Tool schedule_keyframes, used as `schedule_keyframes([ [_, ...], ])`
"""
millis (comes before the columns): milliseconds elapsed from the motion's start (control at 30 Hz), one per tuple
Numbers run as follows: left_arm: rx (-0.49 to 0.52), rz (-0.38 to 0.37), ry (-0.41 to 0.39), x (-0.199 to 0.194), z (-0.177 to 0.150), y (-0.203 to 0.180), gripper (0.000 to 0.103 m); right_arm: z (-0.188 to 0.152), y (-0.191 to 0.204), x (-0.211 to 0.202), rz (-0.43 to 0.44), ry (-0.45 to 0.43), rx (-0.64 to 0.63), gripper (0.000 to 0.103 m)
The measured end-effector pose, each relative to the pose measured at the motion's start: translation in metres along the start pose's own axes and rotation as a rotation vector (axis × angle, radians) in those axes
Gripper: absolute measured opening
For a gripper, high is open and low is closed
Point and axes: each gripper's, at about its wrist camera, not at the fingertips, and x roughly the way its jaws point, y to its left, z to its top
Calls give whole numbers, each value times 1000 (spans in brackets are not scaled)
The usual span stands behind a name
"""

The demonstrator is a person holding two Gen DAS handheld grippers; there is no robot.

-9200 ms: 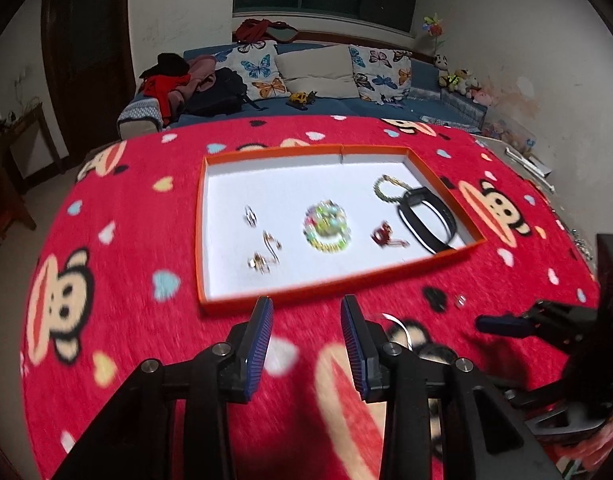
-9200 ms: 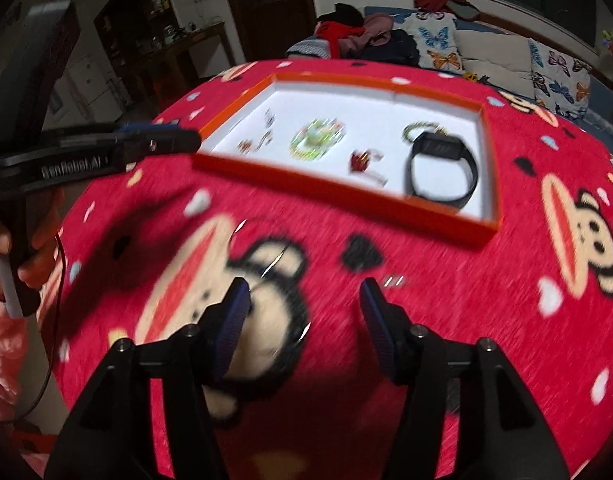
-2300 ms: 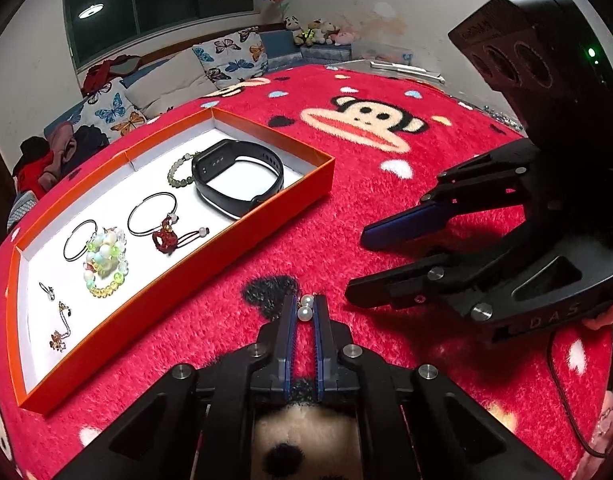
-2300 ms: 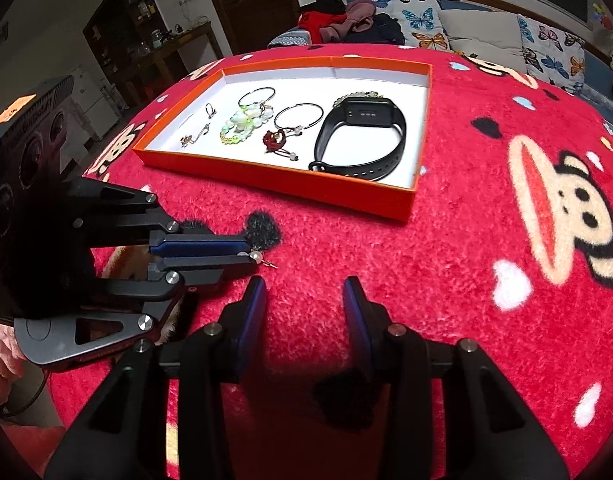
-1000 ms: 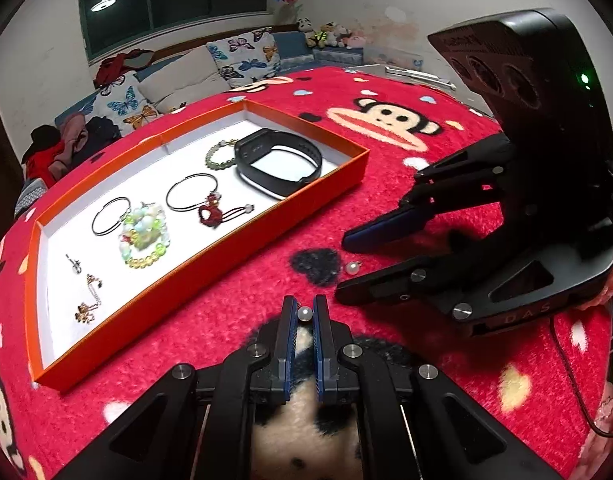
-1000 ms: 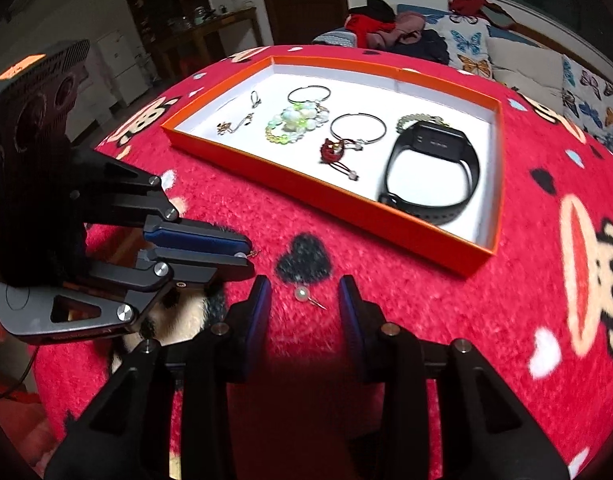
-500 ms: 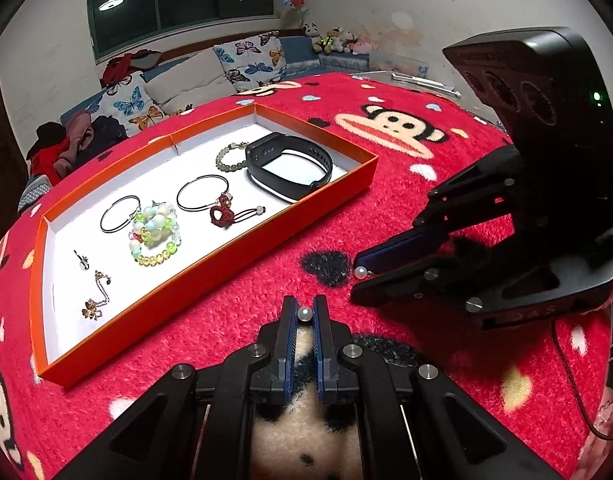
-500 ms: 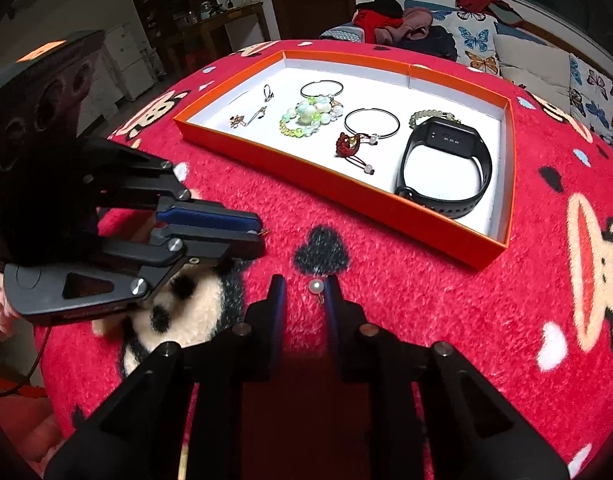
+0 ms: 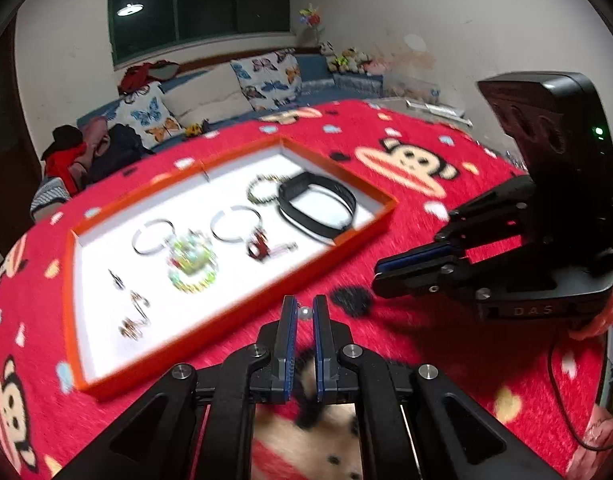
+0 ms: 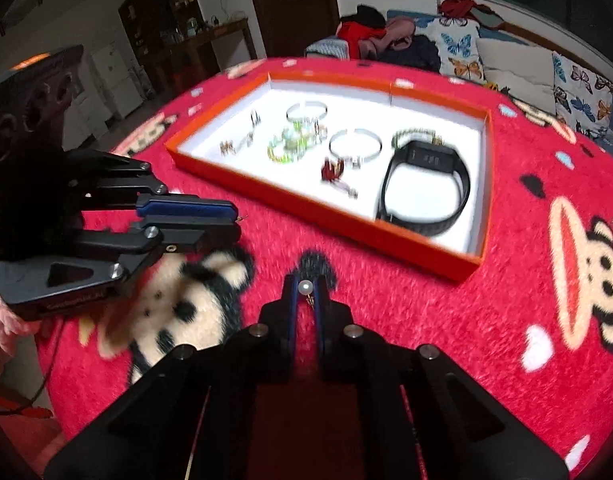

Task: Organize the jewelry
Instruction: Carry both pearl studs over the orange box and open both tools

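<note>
I have a pearl earring in each gripper. In my left gripper the jaws are pinched almost together on a small white pearl stud, which sits right at the fingertips. My right gripper is likewise nearly closed, with its own pearl earring caught at the very tip and a thin gold post hanging below it between the fingers.

These things weigh almost nothing, but they are hard, round and slick, so a bead can squirt out sideways if I squeeze unevenly or tilt. The post is the fragile part and would bend easily. I judge the safest hold is across the pearl's middle, as now, with light steady pressure and no twisting.

The orange tray lies ahead of both grippers, to the front-left of the left one and just beyond the right one, across a strip of red monkey-print cloth. It already holds a black wristband, two silver bangles, a beaded bracelet, a red charm and small gold earrings at the left end. The frames are smeared by motion, so I cannot be sure how firmly either pearl is seated. Free white floor beside those earrings looks the natural spot to set these down.
</note>
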Motion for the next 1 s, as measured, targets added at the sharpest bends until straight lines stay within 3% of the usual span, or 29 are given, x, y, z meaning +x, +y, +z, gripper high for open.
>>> schedule_keyframes([
  [200, -70, 39, -17, 9, 23, 30, 8, 30, -8, 6, -10, -54, 21, 8],
  [433, -114, 51, 33, 35, 31, 57, 8, 46, -16, 31, -19, -32, 36, 8],
  [1000, -131, 52, 79, 58, 25, 59, 8, 49, -21, 46, -15, 6, 64, 12],
])
